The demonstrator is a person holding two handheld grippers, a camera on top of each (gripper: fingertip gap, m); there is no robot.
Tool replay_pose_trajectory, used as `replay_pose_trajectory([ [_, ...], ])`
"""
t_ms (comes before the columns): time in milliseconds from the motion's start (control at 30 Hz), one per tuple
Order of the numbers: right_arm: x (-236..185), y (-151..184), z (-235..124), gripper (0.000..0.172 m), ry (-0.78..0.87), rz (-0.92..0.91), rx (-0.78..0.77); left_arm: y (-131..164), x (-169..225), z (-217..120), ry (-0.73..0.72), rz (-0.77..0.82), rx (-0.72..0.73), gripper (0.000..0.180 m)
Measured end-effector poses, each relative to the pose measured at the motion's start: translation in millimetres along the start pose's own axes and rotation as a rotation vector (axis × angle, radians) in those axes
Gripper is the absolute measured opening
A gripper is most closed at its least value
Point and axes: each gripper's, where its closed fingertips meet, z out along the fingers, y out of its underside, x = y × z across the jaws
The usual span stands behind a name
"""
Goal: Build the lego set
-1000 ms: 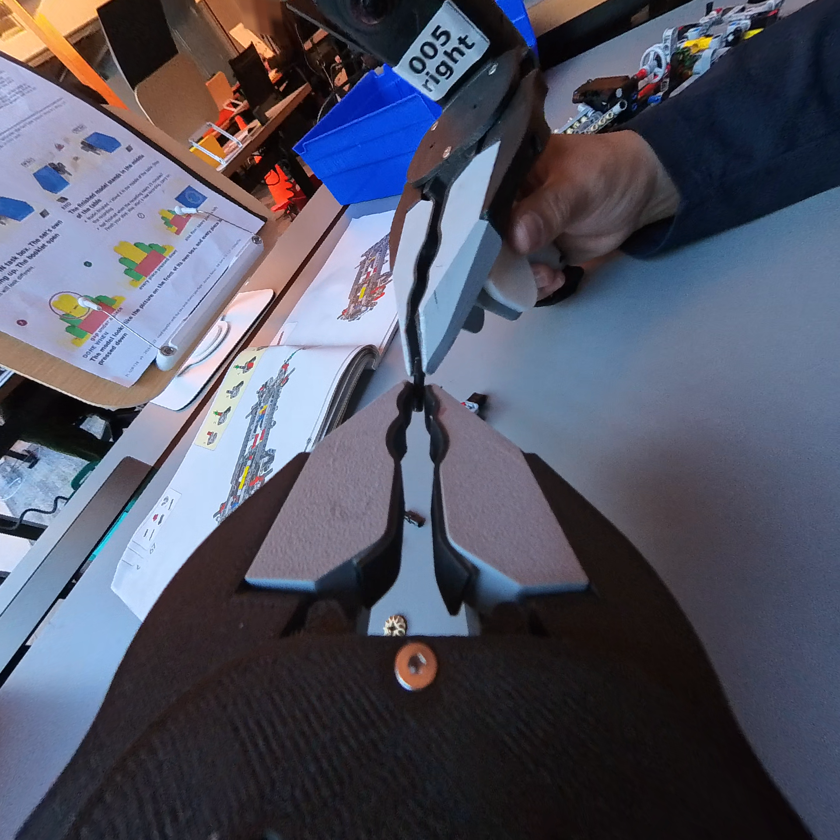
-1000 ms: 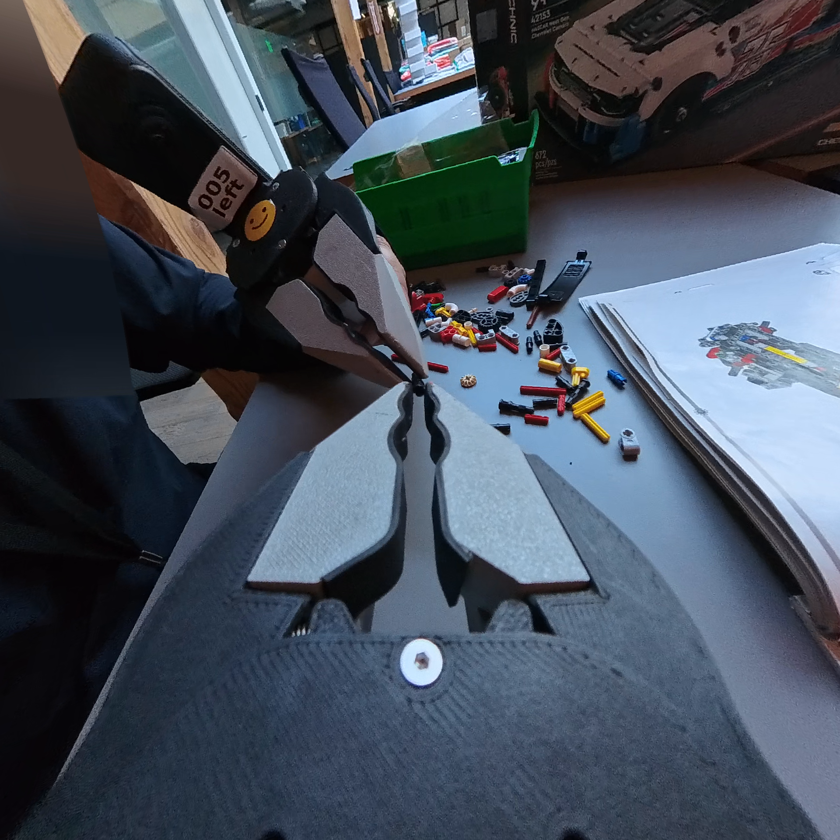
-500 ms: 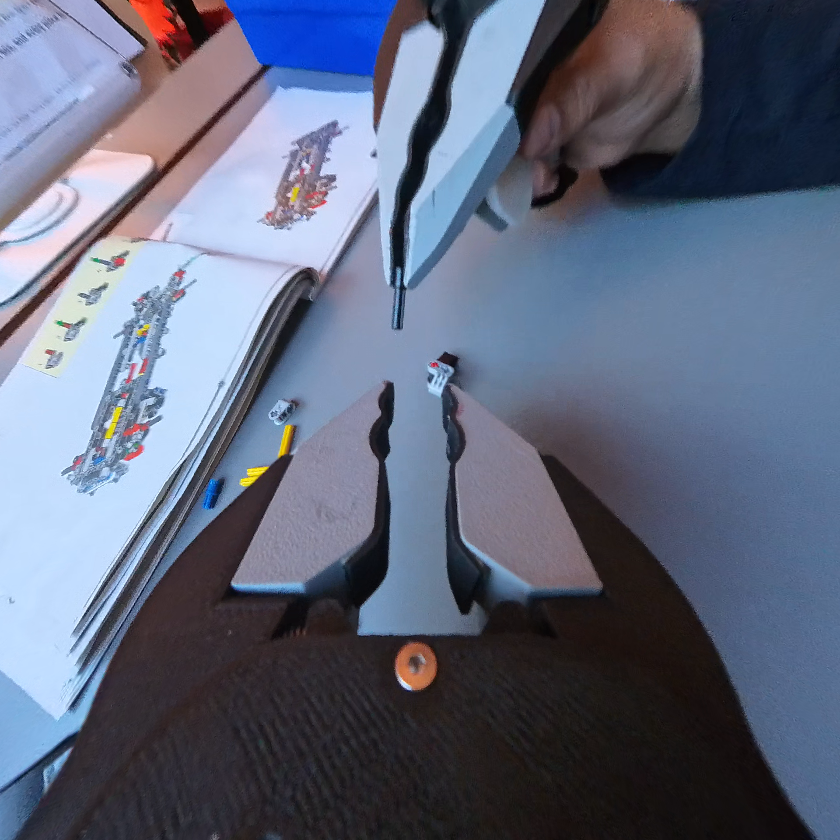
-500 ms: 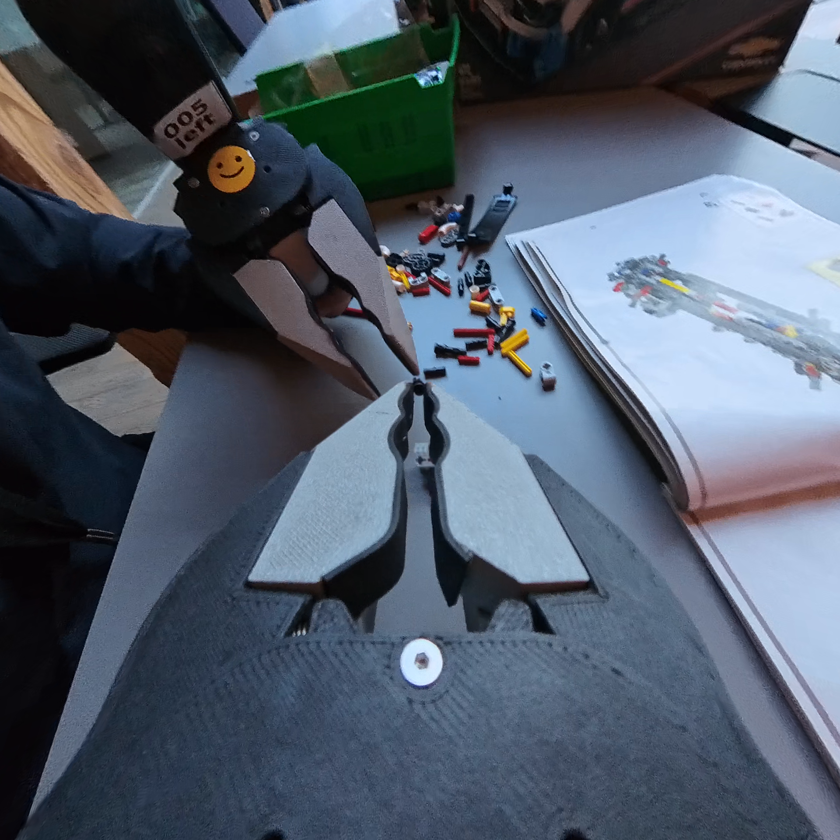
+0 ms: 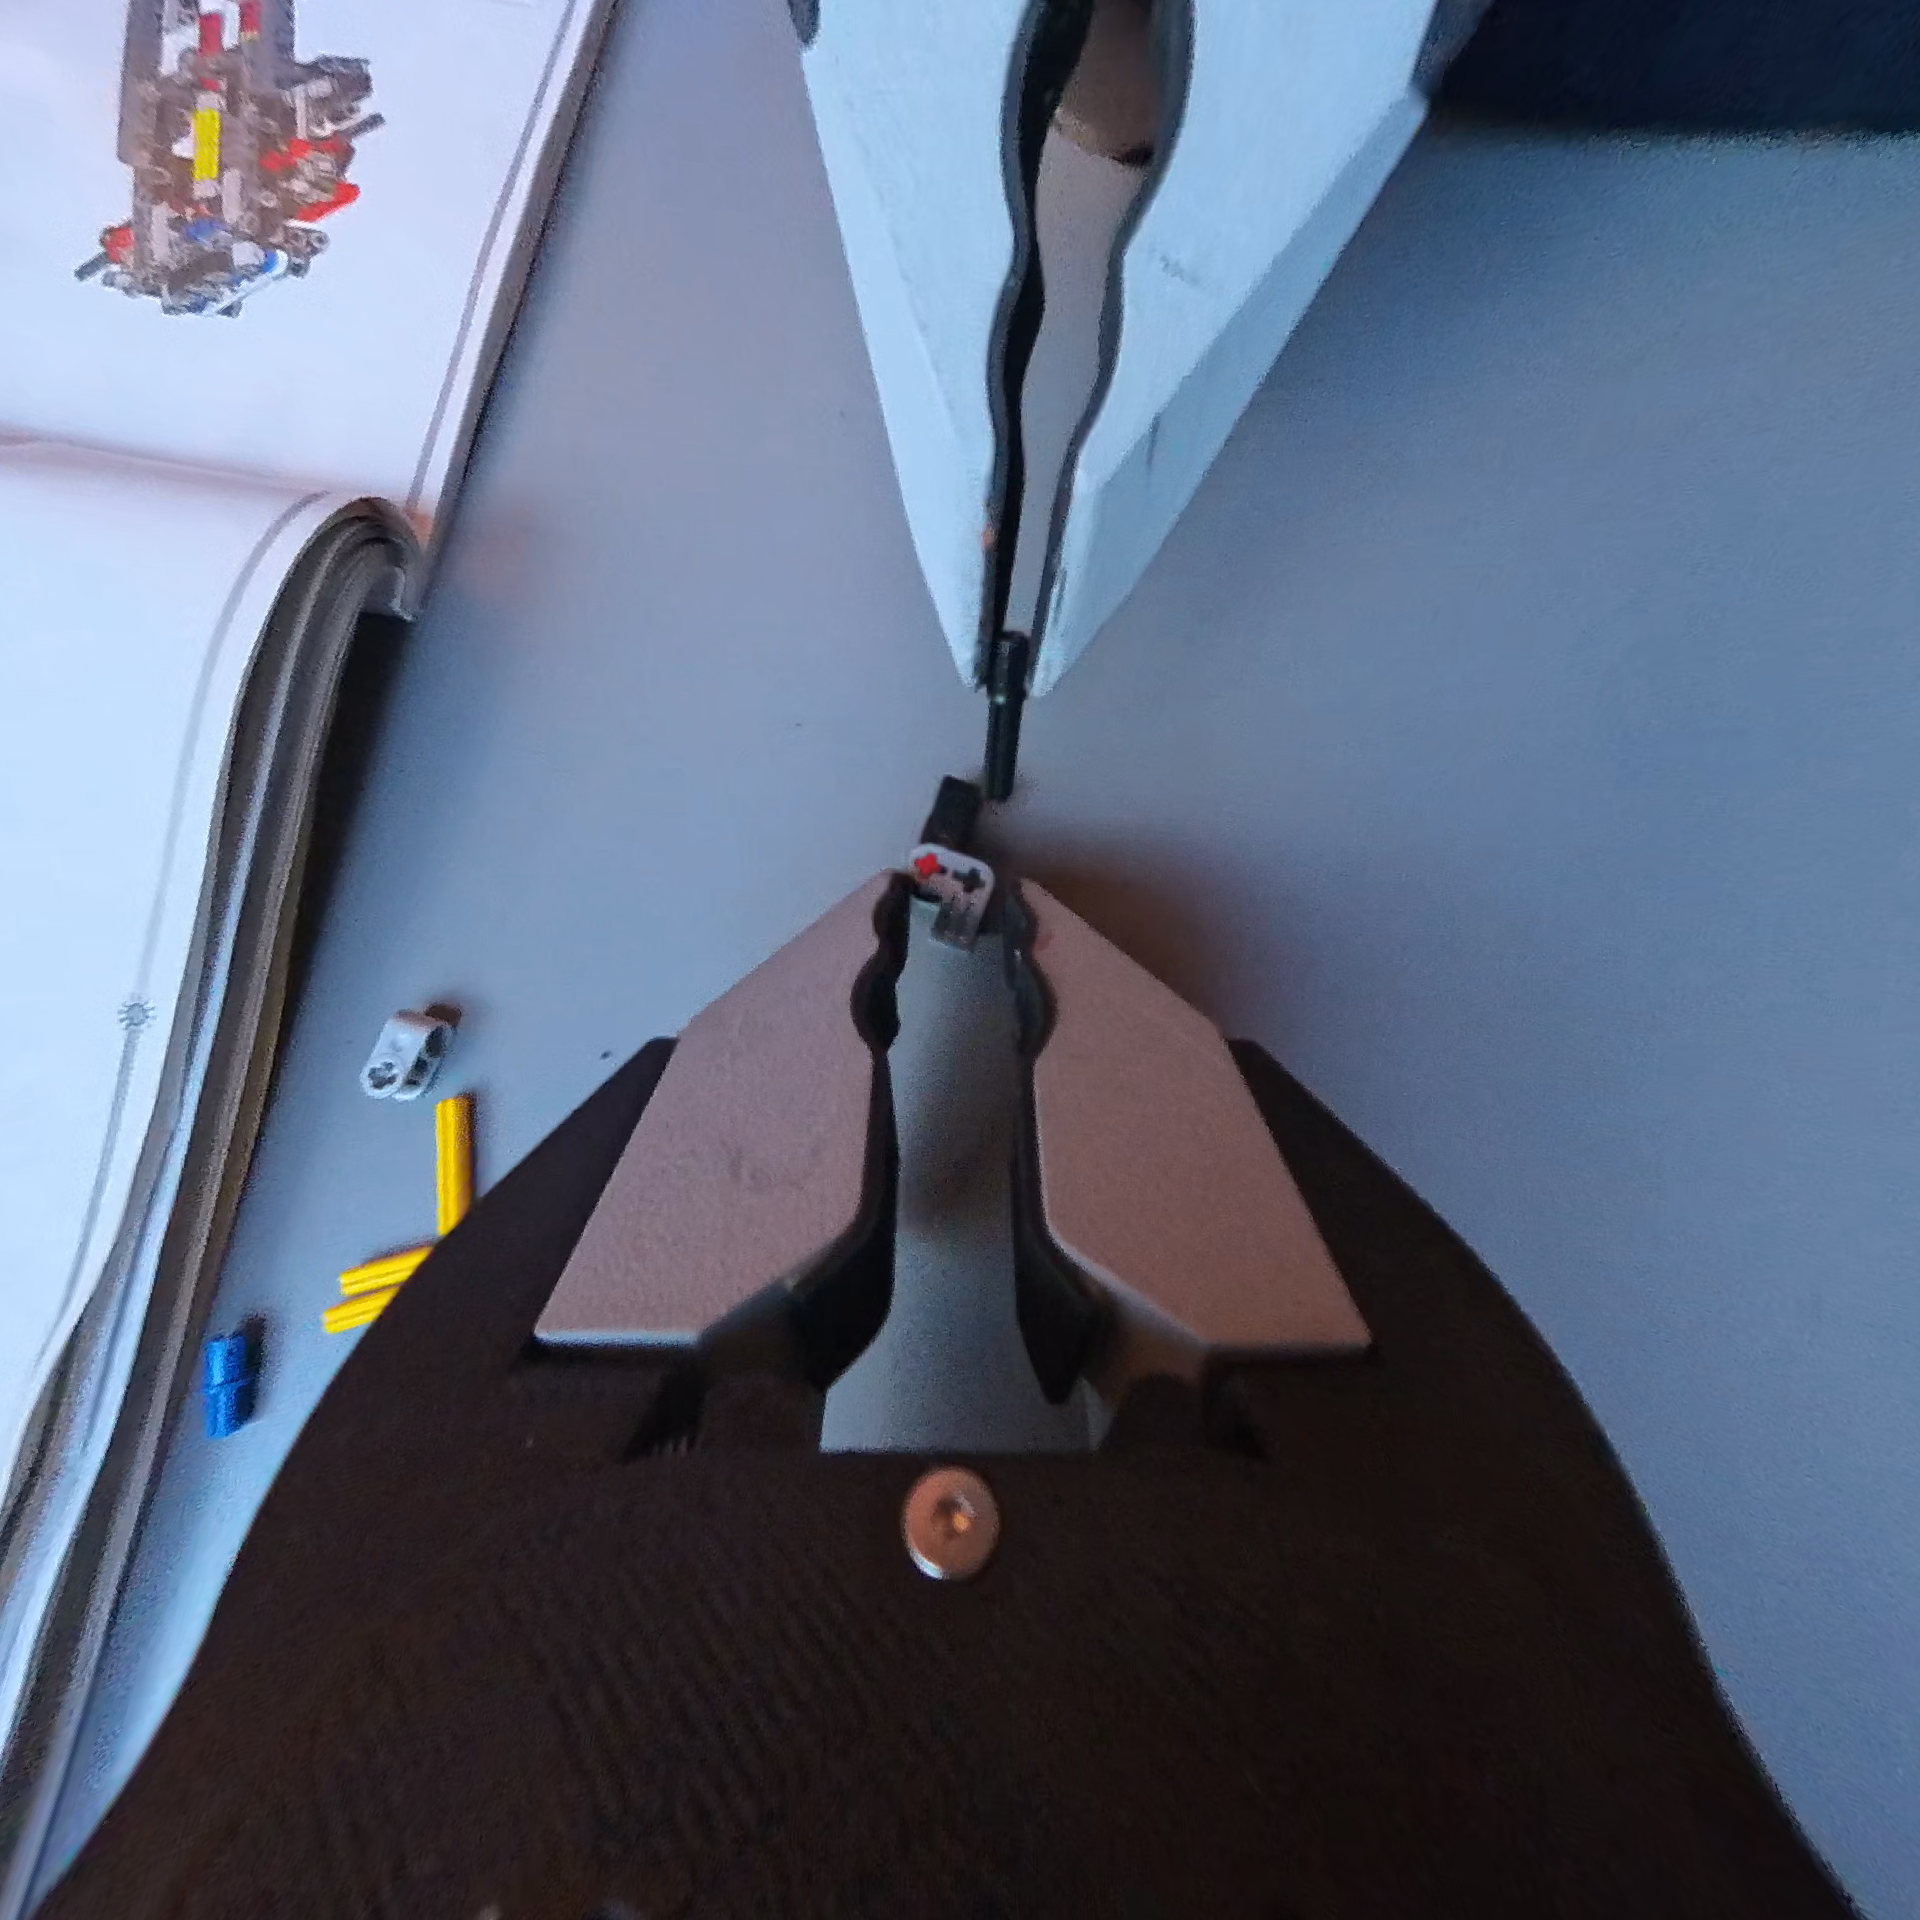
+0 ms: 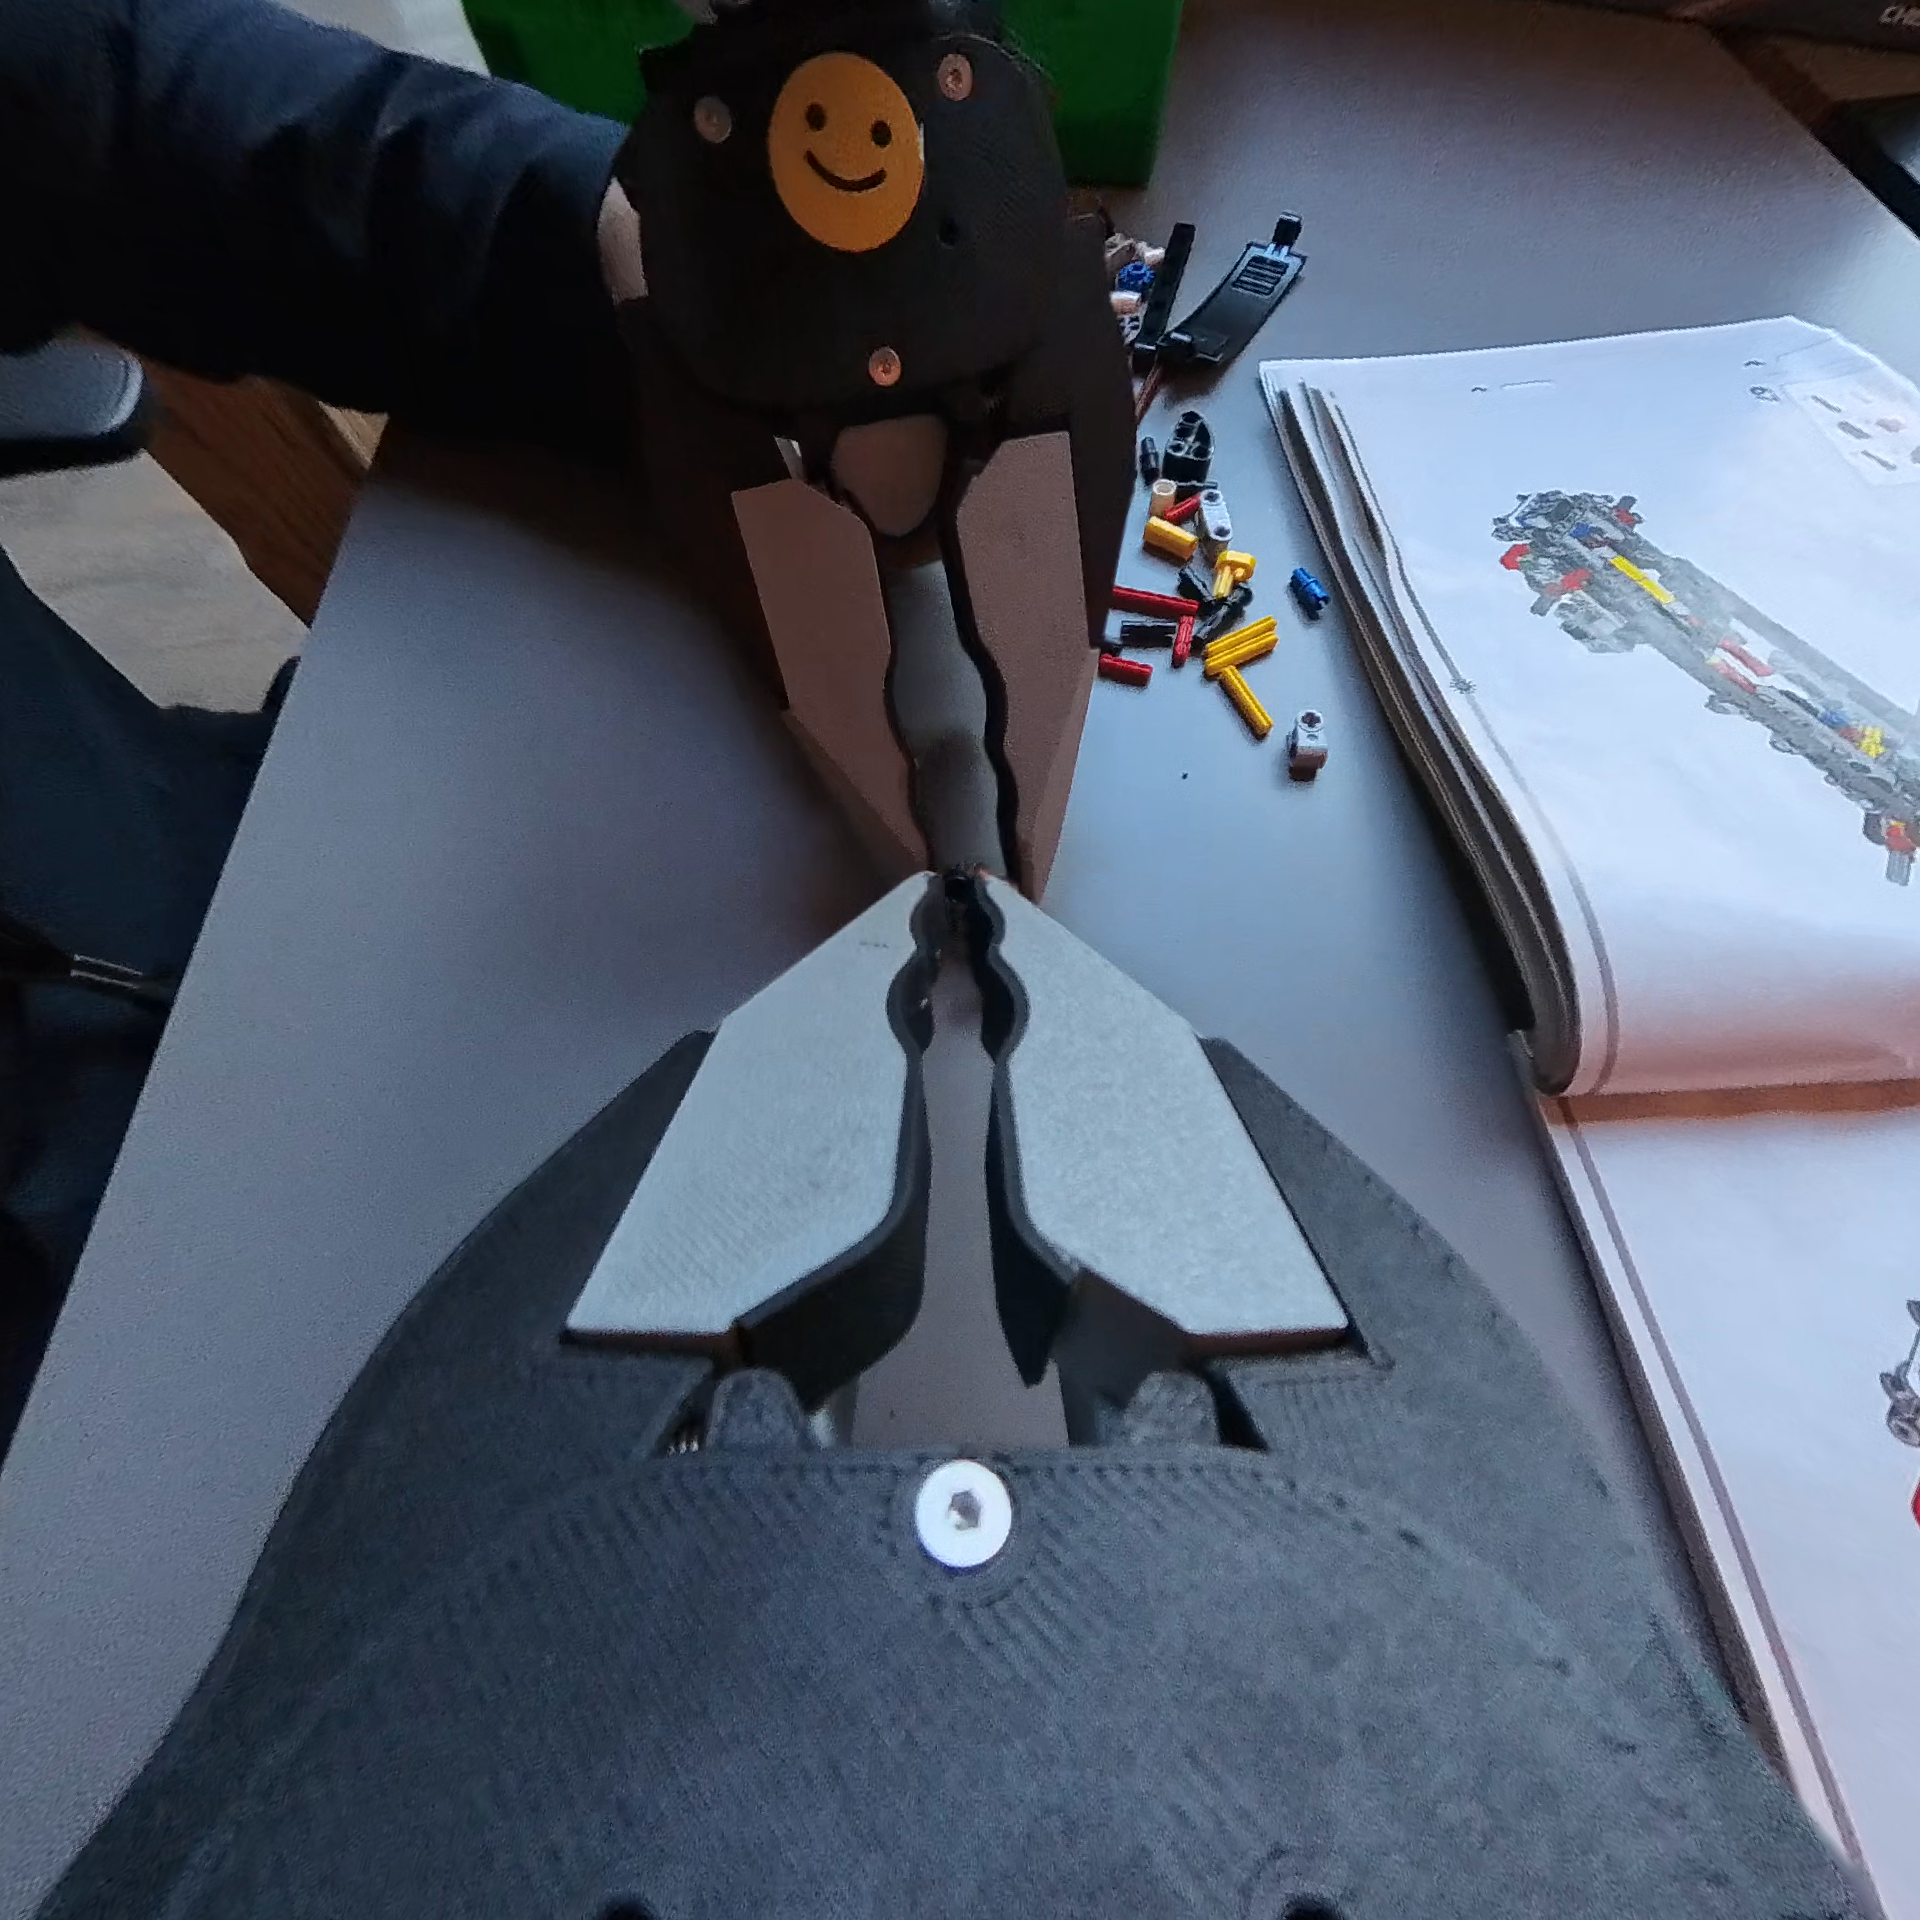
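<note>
Both claws meet nose to nose low over the grey table (image 5: 1558,623). Pinched at the very tip of the right gripper (image 5: 1006,665) is a thin black pin (image 5: 1003,727); both pale fingertips (image 5: 961,623) press on its upper end, and its free lower end points down, almost touching the dark end of a small assembly lying on the table. That assembly, a small grey connector piece (image 5: 951,878) with a red cross-hole and a black cross-hole on its face and a black part behind it, sits right at the mouth of the left gripper (image 5: 951,899). The left gripper's fingers stand a little apart: the piece lies between the tips, close against the right-hand one, with a visible gap on the left-hand side, so it is not clamped. From the right wrist view the same left gripper (image 6: 966,862) hangs tips-down, a yellow smiley sticker (image 6: 847,151) on its black body, held by a person's dark sleeve (image 6: 312,187). To the side lie loose parts: a grey connector (image 5: 407,1055), yellow axles (image 5: 454,1164) and a blue pin (image 5: 229,1374). Beyond them an open instruction booklet (image 5: 156,675) rests on the table, and a green bin (image 6: 1101,83) stands at the far edge.
</note>
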Motion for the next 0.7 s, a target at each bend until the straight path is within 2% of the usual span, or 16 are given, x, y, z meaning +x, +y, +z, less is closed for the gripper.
replay_pose_trajectory([
  [133, -1, 3, 1, 0.0, 0.03, -0.082, -0.006, -7, 1, -8, -0.024, 0.003, 0.037, 0.028],
  [400, -7, -10, -3, 0.0, 0.019, -0.155, 0.087, -27, 5, -25, 0.02, -0.049, 0.205, 0.016],
  [533, -9, -15, -3, 0.0, 0.021, -0.179, 0.113, -34, 15, -29, 0.085, -0.062, 0.241, 0.008],
  [700, -12, -18, -4, 0.0, 0.018, -0.196, 0.129, -36, 13, -32, 0.046, -0.031, 0.249, 0.002],
])
